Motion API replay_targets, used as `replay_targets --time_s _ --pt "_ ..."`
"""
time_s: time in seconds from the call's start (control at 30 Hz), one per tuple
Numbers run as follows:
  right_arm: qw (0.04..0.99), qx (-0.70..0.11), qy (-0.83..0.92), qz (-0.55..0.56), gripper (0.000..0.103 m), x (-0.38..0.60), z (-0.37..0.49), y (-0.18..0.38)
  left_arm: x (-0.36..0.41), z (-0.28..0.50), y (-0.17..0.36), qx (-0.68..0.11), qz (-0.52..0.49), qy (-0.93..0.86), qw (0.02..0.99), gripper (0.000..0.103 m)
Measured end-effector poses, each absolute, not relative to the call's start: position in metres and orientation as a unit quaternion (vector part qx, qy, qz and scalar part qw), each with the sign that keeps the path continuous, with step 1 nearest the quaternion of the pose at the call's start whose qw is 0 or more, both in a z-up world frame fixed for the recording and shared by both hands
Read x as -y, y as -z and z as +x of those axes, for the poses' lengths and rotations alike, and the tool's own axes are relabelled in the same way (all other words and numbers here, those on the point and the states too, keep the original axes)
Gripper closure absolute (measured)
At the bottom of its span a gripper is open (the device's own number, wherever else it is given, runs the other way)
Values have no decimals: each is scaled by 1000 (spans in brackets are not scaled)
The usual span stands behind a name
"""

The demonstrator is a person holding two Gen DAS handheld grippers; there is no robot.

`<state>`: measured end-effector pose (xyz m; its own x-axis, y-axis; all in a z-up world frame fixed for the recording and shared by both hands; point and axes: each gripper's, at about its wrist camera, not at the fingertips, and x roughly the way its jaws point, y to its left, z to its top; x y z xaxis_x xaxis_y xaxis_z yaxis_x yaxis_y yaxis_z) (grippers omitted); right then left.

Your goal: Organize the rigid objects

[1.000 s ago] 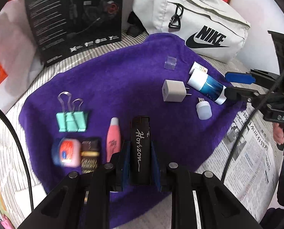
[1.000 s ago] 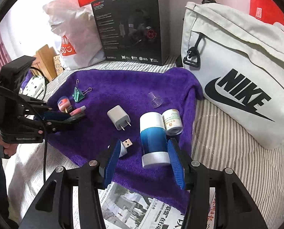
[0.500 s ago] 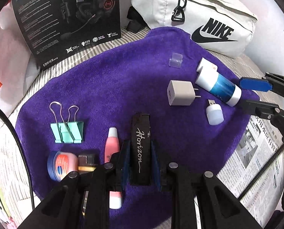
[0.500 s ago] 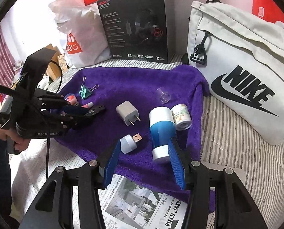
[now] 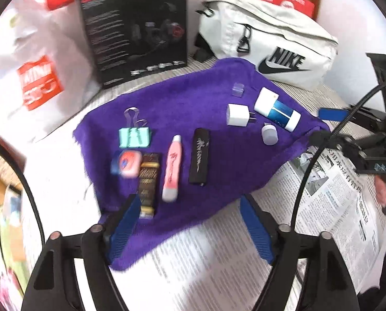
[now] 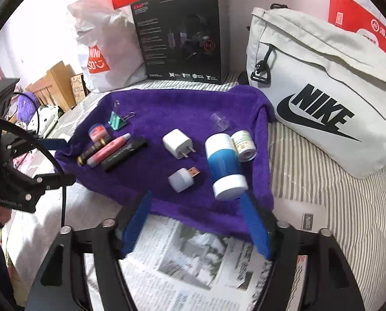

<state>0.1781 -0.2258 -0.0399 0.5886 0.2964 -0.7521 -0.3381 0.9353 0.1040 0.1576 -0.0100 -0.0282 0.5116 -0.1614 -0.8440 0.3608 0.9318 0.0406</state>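
Purple towel (image 6: 167,108) holds ten small objects; two grippers hover.

striped bed (image 6: 330,189) | on it: purple towel (image 6: 172,108), newspaper (image 6: 193,256), Nike bag (image 6: 320,83)

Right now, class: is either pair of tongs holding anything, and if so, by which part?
Nothing is held. The left tongs and the right tongs are both opening, with nothing between the jaws; the black stick and blue-and-white bottle lie free on the purple towel.

Purple towel (image 5: 208,108) centre bare; Nike bag (image 6: 322,83), black box (image 6: 180,33) block back edge.
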Motion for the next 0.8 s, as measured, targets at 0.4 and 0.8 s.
replay_targets --time_s 0.4,0.8 --pt "900 -415 -130 -4 0 224 116 11 23 96 5 -432 73 94 894 5" --pt "901 -430 -58 15 0 238 74 2 19 51 -18 -410 24 61 910 5"
